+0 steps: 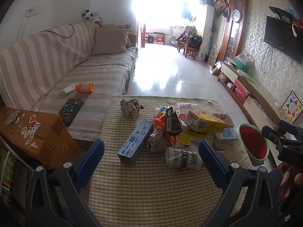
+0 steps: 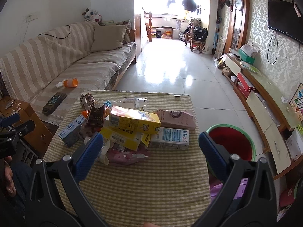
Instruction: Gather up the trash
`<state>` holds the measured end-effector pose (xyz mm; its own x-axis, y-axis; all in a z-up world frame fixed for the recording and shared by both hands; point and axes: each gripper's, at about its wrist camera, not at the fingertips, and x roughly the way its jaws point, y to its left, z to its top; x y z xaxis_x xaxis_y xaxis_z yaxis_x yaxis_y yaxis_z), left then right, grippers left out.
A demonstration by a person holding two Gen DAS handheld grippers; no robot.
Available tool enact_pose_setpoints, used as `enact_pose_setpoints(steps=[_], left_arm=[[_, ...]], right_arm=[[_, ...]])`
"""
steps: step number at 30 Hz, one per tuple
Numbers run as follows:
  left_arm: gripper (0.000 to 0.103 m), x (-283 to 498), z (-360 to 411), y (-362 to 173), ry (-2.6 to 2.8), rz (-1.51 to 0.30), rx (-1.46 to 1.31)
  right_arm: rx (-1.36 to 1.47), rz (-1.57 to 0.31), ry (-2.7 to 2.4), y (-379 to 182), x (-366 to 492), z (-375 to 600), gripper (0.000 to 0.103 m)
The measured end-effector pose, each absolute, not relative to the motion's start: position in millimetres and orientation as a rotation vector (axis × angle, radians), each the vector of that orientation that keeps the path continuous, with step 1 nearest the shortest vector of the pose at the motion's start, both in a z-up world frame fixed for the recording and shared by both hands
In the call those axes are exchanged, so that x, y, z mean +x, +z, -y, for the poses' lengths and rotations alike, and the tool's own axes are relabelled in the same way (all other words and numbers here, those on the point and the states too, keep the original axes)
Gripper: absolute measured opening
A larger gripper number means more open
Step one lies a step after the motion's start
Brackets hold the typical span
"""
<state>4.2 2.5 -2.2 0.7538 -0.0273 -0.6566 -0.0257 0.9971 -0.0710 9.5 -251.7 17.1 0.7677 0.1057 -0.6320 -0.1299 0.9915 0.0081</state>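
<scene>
Blue-padded left gripper (image 1: 150, 151) and right gripper (image 2: 150, 145) hover with fingers spread, empty, above the trash pile (image 2: 132, 128) beside the red bin (image 2: 231, 141).

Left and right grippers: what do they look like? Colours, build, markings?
Both match: the left gripper and right gripper have black plastic forked arms with silver rivets, and jaws faced with blue ribbed pads. No cables or markings visible. A bare hand shows behind the right one.

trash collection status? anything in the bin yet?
Done: nothing visible; the red bin beside the table looks empty. In hand: nothing; left gripper and right gripper are both open. Left: the whole pile, including yellow carton, toothpaste box, paper cup.
</scene>
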Motion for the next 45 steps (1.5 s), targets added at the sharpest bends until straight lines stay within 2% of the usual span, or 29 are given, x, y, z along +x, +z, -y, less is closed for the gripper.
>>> enact_pose_setpoints(steps=[7, 45], left_arm=[[0.095, 3, -1, -5, -0.010, -0.722, -0.075], [0.095, 3, 3, 0, 0.024, -0.709, -0.049]], right_arm=[[-0.107, -0.671, 0.157, 13, 7, 245, 0.100], [-0.050, -0.667, 0.083, 17, 14, 263, 0.100]])
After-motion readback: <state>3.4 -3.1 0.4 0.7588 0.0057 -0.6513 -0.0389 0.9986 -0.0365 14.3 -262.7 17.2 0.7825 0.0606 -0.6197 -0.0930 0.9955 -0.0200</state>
